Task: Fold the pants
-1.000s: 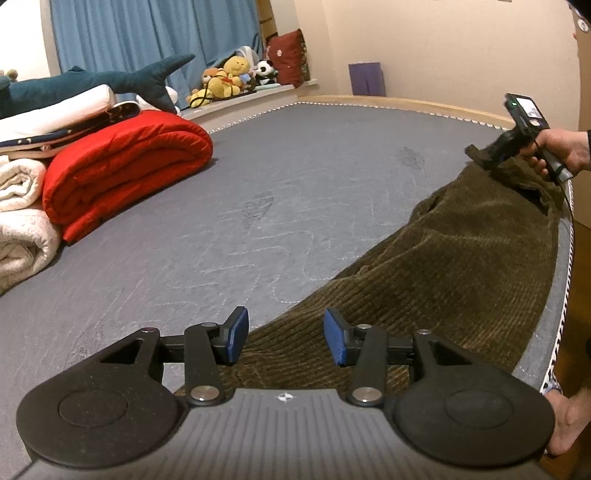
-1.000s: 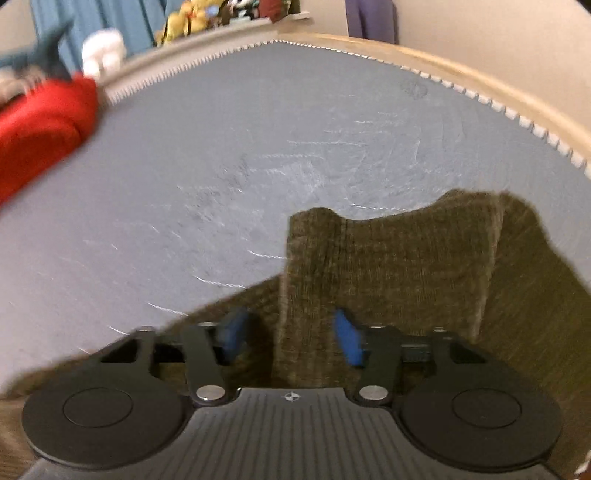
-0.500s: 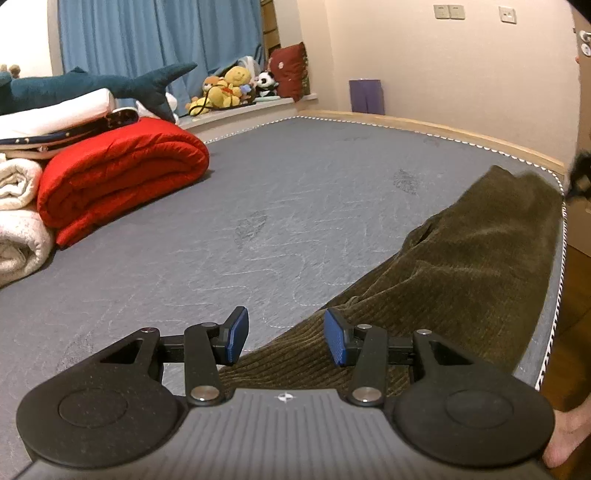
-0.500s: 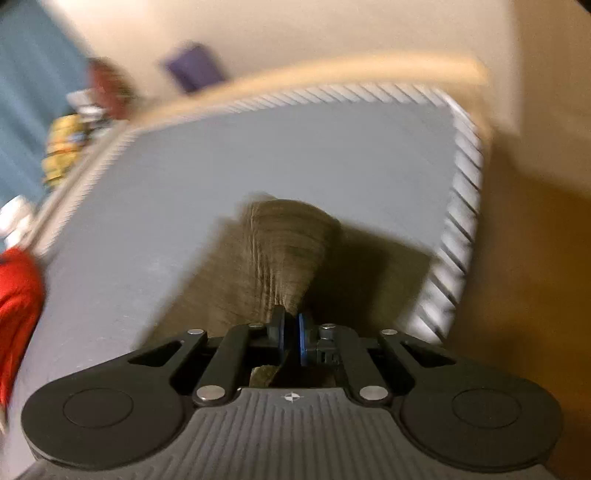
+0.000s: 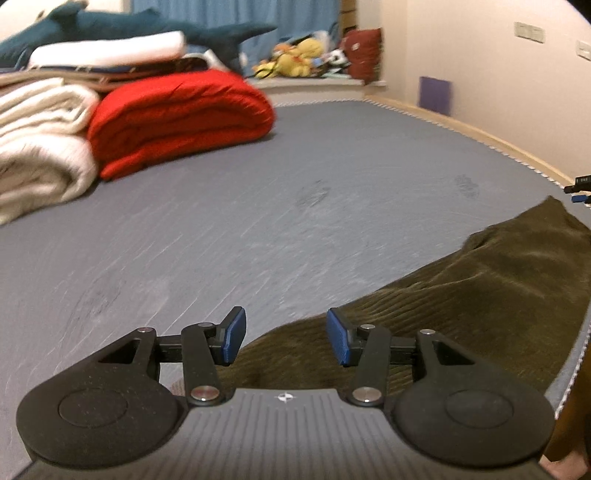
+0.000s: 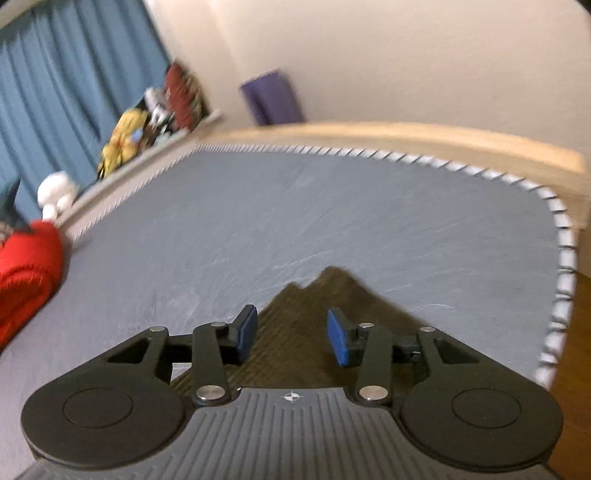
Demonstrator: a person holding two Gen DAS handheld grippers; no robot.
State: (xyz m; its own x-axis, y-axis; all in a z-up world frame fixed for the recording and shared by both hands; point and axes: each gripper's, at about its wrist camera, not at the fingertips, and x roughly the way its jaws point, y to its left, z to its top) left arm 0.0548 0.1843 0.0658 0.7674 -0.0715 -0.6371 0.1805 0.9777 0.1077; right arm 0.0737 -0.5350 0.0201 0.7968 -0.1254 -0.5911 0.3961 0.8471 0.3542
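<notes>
Dark olive corduroy pants lie along the right side of the grey mattress. My left gripper is open and empty, just above the near end of the pants. In the right wrist view the pants lie flat under my right gripper, which is open and empty, with a pointed corner of cloth just ahead of it. A small part of the right gripper shows at the far right edge of the left wrist view, beyond the pants' far end.
A rolled red blanket, white folded blankets and a plush shark sit at the far left. Stuffed toys line the window ledge. The mattress edge and wooden floor lie close on the right.
My right gripper, shut on the pants' end half a second ago, has let go and now stands open above the flat cloth. My left gripper stayed open and turned left.
</notes>
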